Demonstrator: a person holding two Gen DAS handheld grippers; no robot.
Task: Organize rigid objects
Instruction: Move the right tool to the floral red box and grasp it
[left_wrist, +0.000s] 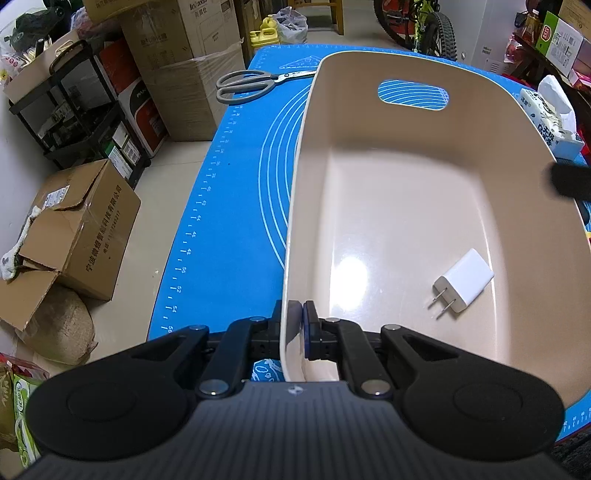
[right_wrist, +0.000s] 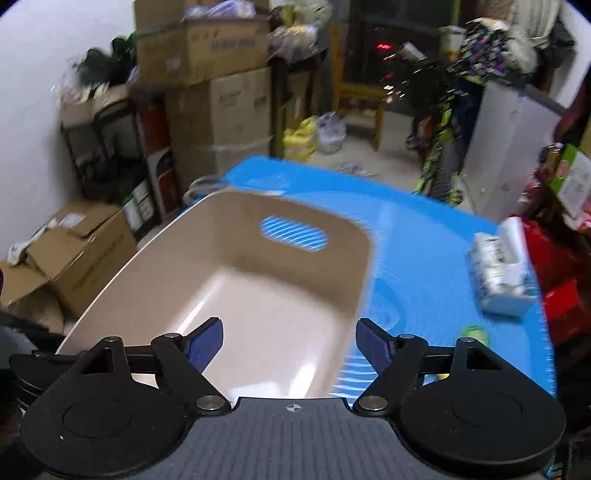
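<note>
Here, a blue measuring mat (left_wrist: 229, 206) covers my table in a storeroom stacked with cardboard boxes (left_wrist: 184, 66). My left gripper (left_wrist: 299, 317) is clamped on the near rim of the beige tub (left_wrist: 406, 192); my right gripper (right_wrist: 290, 343) gapes wide above it, holding nothing. The white charger (left_wrist: 463, 280) lies flat inside, long axis diagonal, prongs pointing near-left. Grey scissors (left_wrist: 251, 83) lie on the mat beyond, blades pointing right.

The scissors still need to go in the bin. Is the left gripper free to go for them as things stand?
Probably not. The left gripper is shut on the bin wall, so it must let go first. The scissors lie in the open on the blue mat, unobstructed.
</note>
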